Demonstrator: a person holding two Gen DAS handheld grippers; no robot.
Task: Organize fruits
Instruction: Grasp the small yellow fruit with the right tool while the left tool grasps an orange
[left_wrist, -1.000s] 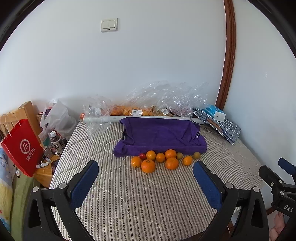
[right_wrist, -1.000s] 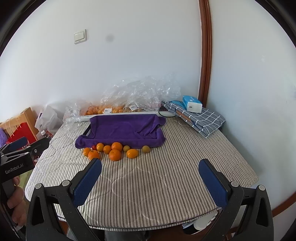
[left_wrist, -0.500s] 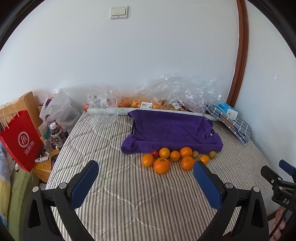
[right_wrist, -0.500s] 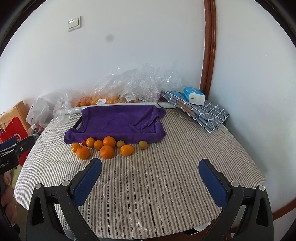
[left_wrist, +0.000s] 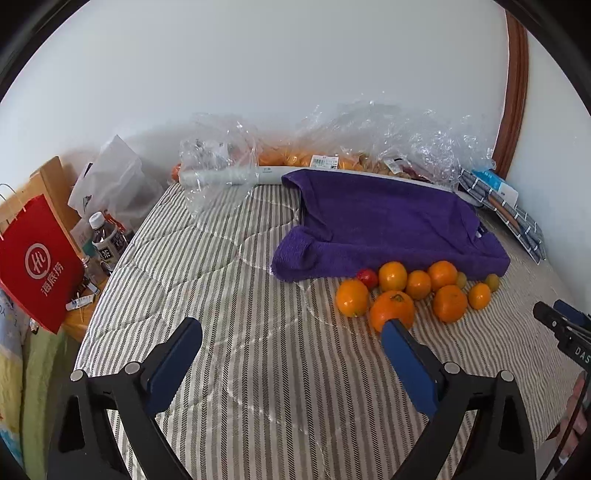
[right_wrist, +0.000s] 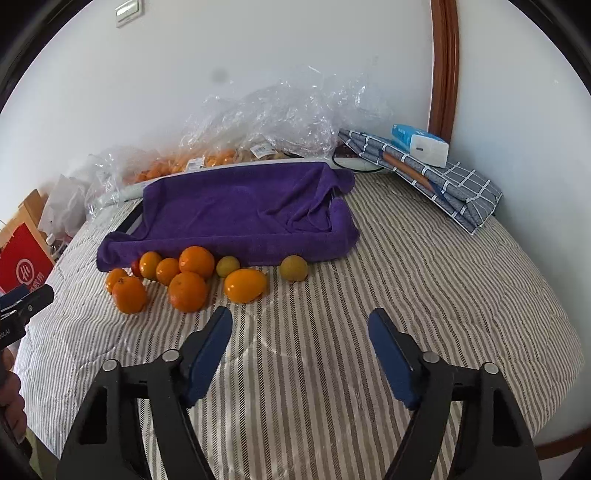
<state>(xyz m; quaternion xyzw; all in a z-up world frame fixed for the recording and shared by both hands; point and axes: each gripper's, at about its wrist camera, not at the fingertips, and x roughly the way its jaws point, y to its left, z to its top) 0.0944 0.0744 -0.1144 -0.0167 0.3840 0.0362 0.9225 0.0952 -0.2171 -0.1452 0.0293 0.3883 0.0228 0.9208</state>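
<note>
A cluster of loose round orange citrus fruits (right_wrist: 188, 275) is observed on the grey-and-white striped quilted table cover (right_wrist: 406, 295), lying directly along the near edge of the purple terry towel draped over a shallow tray (right_wrist: 240, 214). Within the cluster, one small red fruit (left_wrist: 366, 277) is noted touching the towel's edge, two small yellow-green fruits (right_wrist: 293, 268) are set towards the towel's right end, and one elongated orange fruit (right_wrist: 245, 285) lies just in front of them. Further bagged orange fruit in crumpled clear plastic bags (right_wrist: 266, 122) is recorded behind the towel, against the white wall. A folded blue checked cloth (right_wrist: 443, 181) bearing a blue-and-white tissue pack (right_wrist: 421, 144) lies to the right of the towel. The left gripper (left_wrist: 291, 347) is held wide, its jaws beginning to close with nothing between them; the large orange in front of the towel is seen just beyond its right finger. The right gripper (right_wrist: 300, 341) is closing on empty air, no fruit between its pads. Compared with the earlier frames, both grippers are found lower and nearer the towel, the fruit appears larger, and the right gripper's jaws are markedly narrower.
</note>
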